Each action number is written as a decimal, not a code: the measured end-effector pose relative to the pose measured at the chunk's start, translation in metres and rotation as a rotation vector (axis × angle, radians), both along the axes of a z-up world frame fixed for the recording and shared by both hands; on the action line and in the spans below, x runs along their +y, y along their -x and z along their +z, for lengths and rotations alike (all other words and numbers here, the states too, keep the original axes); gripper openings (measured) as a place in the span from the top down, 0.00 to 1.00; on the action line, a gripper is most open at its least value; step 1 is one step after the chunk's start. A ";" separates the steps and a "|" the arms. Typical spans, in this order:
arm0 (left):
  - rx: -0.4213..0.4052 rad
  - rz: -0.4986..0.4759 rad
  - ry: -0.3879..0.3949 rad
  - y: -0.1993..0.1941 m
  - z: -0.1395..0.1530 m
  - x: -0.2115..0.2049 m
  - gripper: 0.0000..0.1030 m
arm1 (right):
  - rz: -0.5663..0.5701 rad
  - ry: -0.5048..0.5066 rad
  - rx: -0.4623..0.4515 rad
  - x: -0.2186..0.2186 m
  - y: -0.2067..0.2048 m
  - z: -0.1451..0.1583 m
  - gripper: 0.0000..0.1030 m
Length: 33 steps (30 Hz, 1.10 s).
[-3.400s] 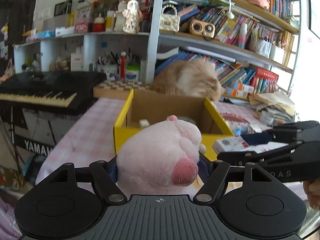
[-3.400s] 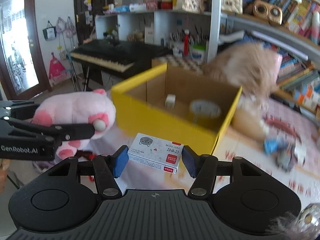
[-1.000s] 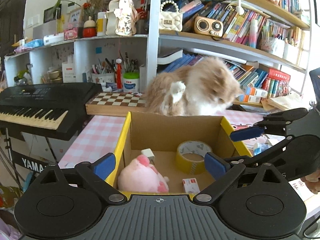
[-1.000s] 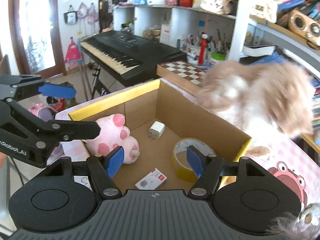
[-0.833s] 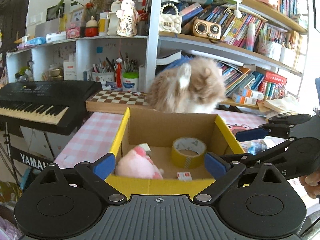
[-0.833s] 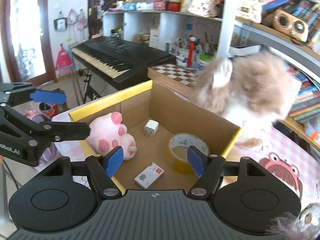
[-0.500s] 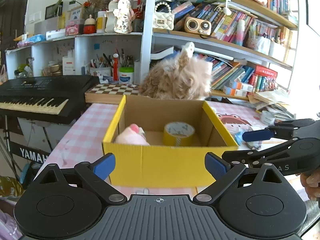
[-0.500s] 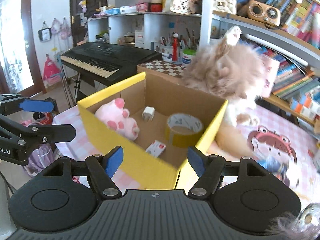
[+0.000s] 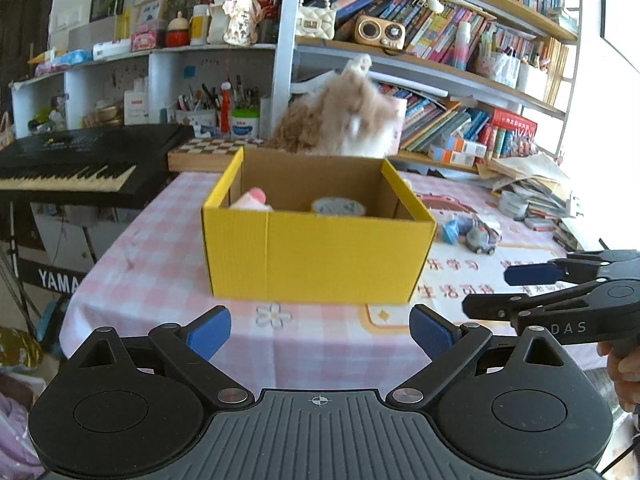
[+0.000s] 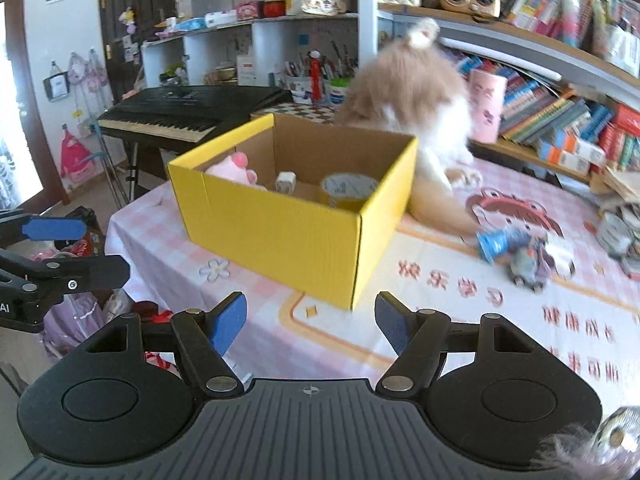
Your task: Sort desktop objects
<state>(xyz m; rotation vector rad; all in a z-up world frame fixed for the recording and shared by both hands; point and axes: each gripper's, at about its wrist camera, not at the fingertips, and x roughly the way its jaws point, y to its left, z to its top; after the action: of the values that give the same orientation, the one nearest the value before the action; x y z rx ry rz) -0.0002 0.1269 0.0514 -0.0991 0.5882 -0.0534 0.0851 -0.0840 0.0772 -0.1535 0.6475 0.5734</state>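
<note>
A yellow cardboard box (image 9: pixel 316 256) (image 10: pixel 280 224) stands on the pink checked tablecloth. Inside it lie a pink plush toy (image 9: pixel 253 199) (image 10: pixel 234 170), a roll of yellowish tape (image 9: pixel 338 206) (image 10: pixel 349 188) and a white charger plug (image 10: pixel 286 181). My left gripper (image 9: pixel 320 330) is open and empty, back from the box near the table's front edge. My right gripper (image 10: pixel 310 322) is also open and empty, off the box's near right corner. Each gripper shows in the other's view, the right gripper (image 9: pixel 516 288) at the right edge and the left gripper (image 10: pixel 86 248) at the left edge.
A fluffy tan and white cat (image 9: pixel 344 120) (image 10: pixel 408 92) moves just behind the box. A toy car (image 9: pixel 482 236) (image 10: pixel 530 264) with a blue piece lies on the cloth to the right. A black keyboard (image 9: pixel 80 164) stands left, bookshelves behind, and paper stacks (image 9: pixel 532 188) far right.
Both grippers have pulled back from over the box toward the table's front edge, staying open and empty. The plush and small packet held earlier now lie in the box. The cat keeps moving.
</note>
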 end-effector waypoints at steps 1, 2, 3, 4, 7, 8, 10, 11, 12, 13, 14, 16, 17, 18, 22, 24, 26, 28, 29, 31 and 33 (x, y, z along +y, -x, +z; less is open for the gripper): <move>0.005 0.001 0.003 0.002 -0.001 0.000 0.05 | -0.014 0.000 0.003 -0.002 0.004 -0.002 0.34; 0.011 0.003 0.004 0.005 -0.003 -0.001 0.05 | -0.027 0.001 0.007 -0.004 0.007 -0.004 0.34; 0.018 0.004 0.003 0.007 -0.005 -0.002 0.05 | -0.041 0.002 0.010 -0.006 0.012 -0.006 0.34; 0.025 0.004 0.001 0.009 -0.007 -0.002 0.05 | -0.052 0.004 0.014 -0.008 0.015 -0.008 0.34; 0.040 0.003 -0.002 0.015 -0.012 -0.005 0.05 | -0.083 0.009 0.024 -0.012 0.026 -0.013 0.34; 0.044 0.002 0.000 0.017 -0.013 -0.006 0.05 | -0.093 0.010 0.026 -0.014 0.030 -0.015 0.34; 0.051 -0.001 0.004 0.022 -0.016 -0.007 0.05 | -0.117 0.012 0.034 -0.017 0.037 -0.018 0.34; 0.054 -0.003 0.005 0.024 -0.017 -0.008 0.05 | -0.127 0.013 0.039 -0.019 0.040 -0.020 0.34; 0.058 -0.005 0.004 0.025 -0.018 -0.009 0.05 | -0.137 0.015 0.043 -0.020 0.044 -0.022 0.34; 0.062 -0.007 0.004 0.027 -0.020 -0.010 0.05 | -0.147 0.018 0.046 -0.021 0.047 -0.024 0.34; 0.066 -0.009 0.004 0.028 -0.022 -0.011 0.05 | -0.154 0.023 0.049 -0.021 0.050 -0.026 0.34; 0.076 -0.014 0.004 0.031 -0.025 -0.013 0.05 | -0.163 0.032 0.054 -0.022 0.056 -0.030 0.34; 0.081 -0.018 0.004 0.032 -0.026 -0.015 0.05 | -0.166 0.035 0.056 -0.022 0.059 -0.031 0.34; 0.086 -0.022 0.004 0.033 -0.028 -0.016 0.05 | -0.170 0.038 0.058 -0.022 0.061 -0.032 0.34; 0.104 -0.045 0.012 0.033 -0.034 -0.020 0.05 | -0.186 0.046 0.063 -0.024 0.067 -0.034 0.34; 0.108 -0.057 0.011 0.032 -0.036 -0.022 0.05 | -0.197 0.049 0.063 -0.026 0.069 -0.035 0.34; 0.111 -0.068 0.010 0.031 -0.037 -0.025 0.05 | -0.208 0.054 0.064 -0.027 0.071 -0.035 0.34; 0.114 -0.074 0.012 0.030 -0.038 -0.026 0.05 | -0.220 0.057 0.067 -0.029 0.072 -0.036 0.34; 0.115 -0.077 0.014 0.029 -0.039 -0.027 0.05 | -0.229 0.058 0.070 -0.031 0.073 -0.037 0.34; 0.119 -0.085 0.016 0.028 -0.040 -0.028 0.05 | -0.243 0.060 0.075 -0.034 0.074 -0.039 0.34; 0.124 -0.094 0.014 0.027 -0.042 -0.031 0.05 | -0.260 0.064 0.080 -0.036 0.076 -0.040 0.34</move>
<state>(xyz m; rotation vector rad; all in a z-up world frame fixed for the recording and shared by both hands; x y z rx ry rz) -0.0270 0.0954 0.0094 -0.0889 0.7166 -0.1432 0.0096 -0.1204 0.0370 -0.1044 0.7506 0.3097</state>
